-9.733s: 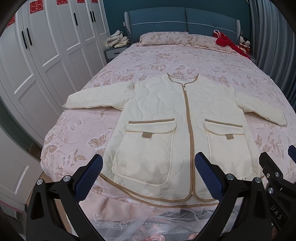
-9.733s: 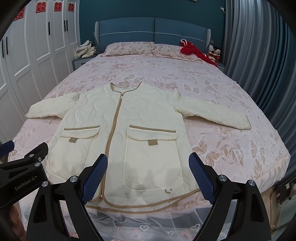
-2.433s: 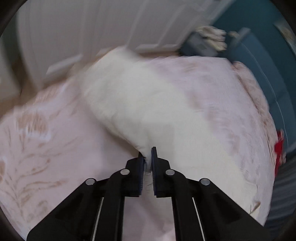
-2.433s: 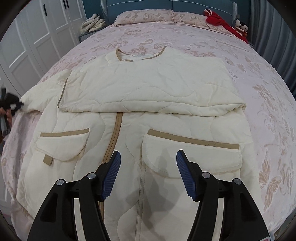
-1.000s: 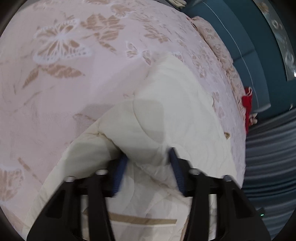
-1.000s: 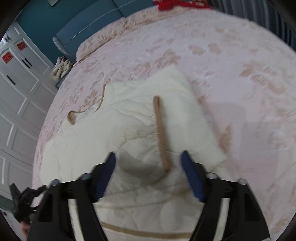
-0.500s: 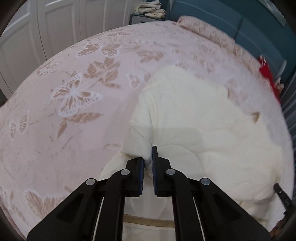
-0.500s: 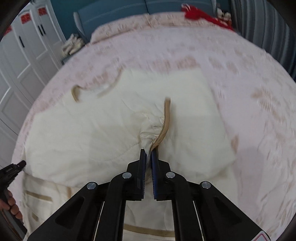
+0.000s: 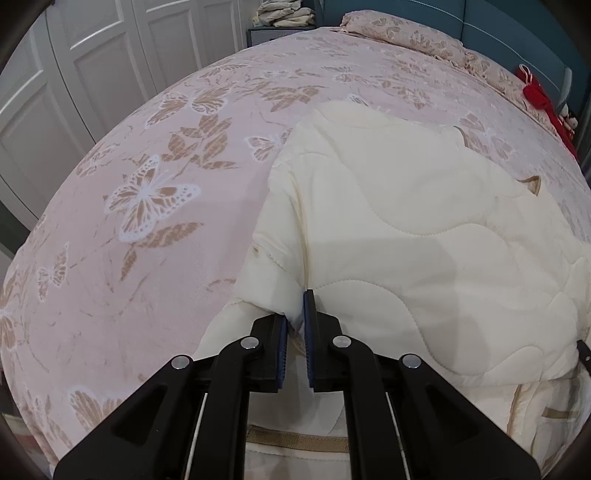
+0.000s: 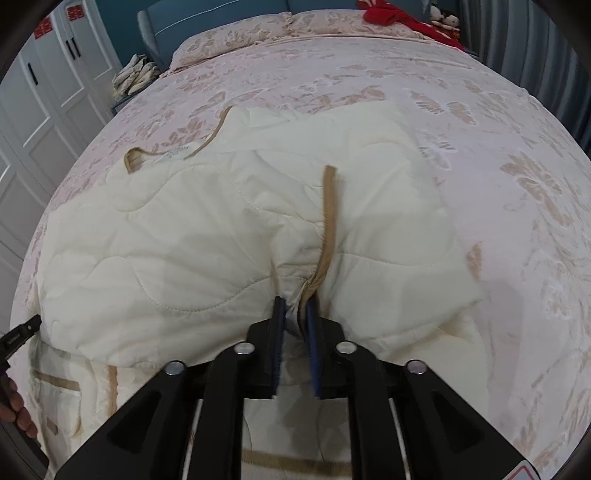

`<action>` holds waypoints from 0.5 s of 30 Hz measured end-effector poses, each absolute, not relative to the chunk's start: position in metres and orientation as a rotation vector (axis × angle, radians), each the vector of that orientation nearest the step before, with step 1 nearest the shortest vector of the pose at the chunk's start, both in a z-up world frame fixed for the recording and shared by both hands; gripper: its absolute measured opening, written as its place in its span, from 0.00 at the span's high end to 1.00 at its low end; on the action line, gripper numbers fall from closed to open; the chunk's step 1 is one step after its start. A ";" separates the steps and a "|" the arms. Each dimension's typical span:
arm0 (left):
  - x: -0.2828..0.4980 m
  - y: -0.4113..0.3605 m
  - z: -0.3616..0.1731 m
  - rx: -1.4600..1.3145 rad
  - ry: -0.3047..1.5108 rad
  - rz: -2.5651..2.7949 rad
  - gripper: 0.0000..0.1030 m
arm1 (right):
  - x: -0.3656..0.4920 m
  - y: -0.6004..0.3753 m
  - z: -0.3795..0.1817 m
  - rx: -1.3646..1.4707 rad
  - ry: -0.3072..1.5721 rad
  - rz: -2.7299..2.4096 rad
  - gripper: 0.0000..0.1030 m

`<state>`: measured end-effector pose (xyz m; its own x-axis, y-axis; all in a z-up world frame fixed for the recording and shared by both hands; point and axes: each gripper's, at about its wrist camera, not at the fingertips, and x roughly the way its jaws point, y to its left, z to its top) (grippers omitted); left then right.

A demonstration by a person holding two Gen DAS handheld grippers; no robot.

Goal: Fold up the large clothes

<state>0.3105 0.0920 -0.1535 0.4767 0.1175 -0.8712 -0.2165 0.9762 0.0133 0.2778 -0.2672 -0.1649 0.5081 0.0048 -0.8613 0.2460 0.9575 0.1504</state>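
Across the middle of both frames, the jacket (image 10: 229,236) lies on the bed (image 9: 155,192), sleeves folded in. Left gripper (image 9: 296,325) and right gripper (image 10: 294,325) each pinch its folded edge; lifting both evenly should keep the fold square.

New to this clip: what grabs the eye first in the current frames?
The cream quilted jacket dominates, bunched and partly folded in the middle of the pink butterfly-print bedspread. Both grippers are pinched shut on it: the left gripper on a fold at its left edge, the right gripper on fabric gathered at a tan trim strip. At the far end, something red lies by the pillows.
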 end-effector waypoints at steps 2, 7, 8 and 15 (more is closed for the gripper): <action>0.309 0.093 -0.150 -0.097 1.056 0.205 0.89 | 0.267 -0.274 -0.155 0.289 1.014 -0.175 0.75; 0.298 0.093 -0.136 -0.086 1.046 0.218 0.86 | 0.239 -0.281 -0.128 0.308 0.962 -0.203 0.73; 0.295 0.092 -0.131 -0.078 1.042 0.223 0.85 | 0.236 -0.279 -0.122 0.303 0.951 -0.195 0.73; 0.282 0.078 -0.098 -0.041 0.989 0.216 0.86 | 0.240 -0.241 -0.091 0.245 0.911 -0.074 0.74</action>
<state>0.2821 0.0779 -0.0983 0.5301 0.1622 -0.8323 -0.1991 0.9779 0.0638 0.2395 -0.2411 -0.0907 0.6125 0.0397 -0.7895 0.1671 0.9697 0.1784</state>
